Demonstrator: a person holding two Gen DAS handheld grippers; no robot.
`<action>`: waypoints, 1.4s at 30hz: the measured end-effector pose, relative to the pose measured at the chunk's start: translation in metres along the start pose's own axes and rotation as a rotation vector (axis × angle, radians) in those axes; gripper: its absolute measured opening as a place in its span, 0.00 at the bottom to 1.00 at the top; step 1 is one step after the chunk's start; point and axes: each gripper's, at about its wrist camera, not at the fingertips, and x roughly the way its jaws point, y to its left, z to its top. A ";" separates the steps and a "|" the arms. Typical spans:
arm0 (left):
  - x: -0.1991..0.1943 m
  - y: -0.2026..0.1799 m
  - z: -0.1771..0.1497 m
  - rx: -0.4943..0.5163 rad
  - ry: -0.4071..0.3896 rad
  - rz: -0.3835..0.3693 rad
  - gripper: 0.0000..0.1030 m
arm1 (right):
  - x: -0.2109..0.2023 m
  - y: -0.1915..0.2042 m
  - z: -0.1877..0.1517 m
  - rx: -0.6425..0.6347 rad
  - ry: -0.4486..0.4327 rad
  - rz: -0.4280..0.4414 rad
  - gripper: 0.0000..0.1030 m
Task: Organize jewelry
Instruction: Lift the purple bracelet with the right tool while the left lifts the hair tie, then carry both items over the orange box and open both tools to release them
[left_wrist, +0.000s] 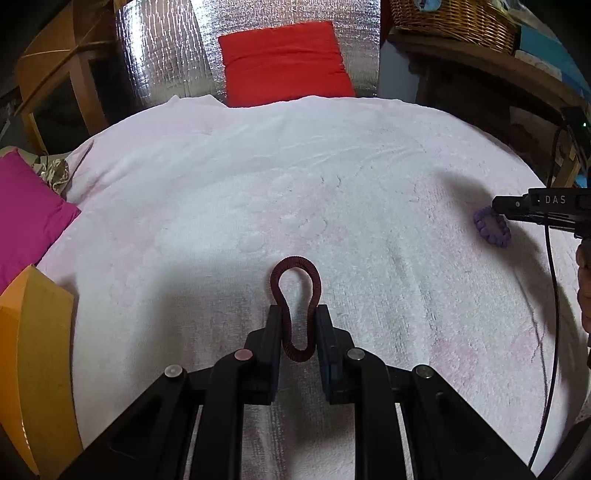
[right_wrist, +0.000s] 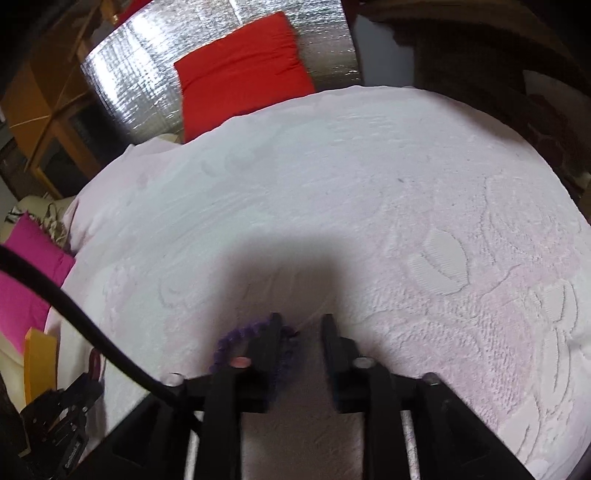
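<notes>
Pinching a dark red bracelet (left_wrist: 294, 306), left tool (left_wrist: 297, 317); right tool (right_wrist: 300, 326) parted at three o'clock, purple bracelet (right_wrist: 236, 341) loose.

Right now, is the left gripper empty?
No: the left gripper has its fingers closed on a dark red ribbed elastic bracelet, pinching its loop narrow between them above the white towel.

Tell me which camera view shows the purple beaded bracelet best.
The left wrist view: the purple beaded bracelet lies whole as an oval loop on the white towel, just under the right hand-held gripper. In the right wrist view it is blurred and mostly hidden behind one finger.
</notes>
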 end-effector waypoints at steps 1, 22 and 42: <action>-0.001 0.002 0.000 -0.005 -0.002 -0.001 0.18 | 0.000 0.000 0.000 0.006 -0.004 0.003 0.32; -0.065 0.027 -0.009 -0.084 -0.103 0.024 0.18 | -0.057 0.099 -0.026 -0.297 -0.180 0.175 0.10; -0.155 0.163 -0.075 -0.374 -0.172 0.288 0.18 | -0.077 0.298 -0.100 -0.446 -0.092 0.563 0.10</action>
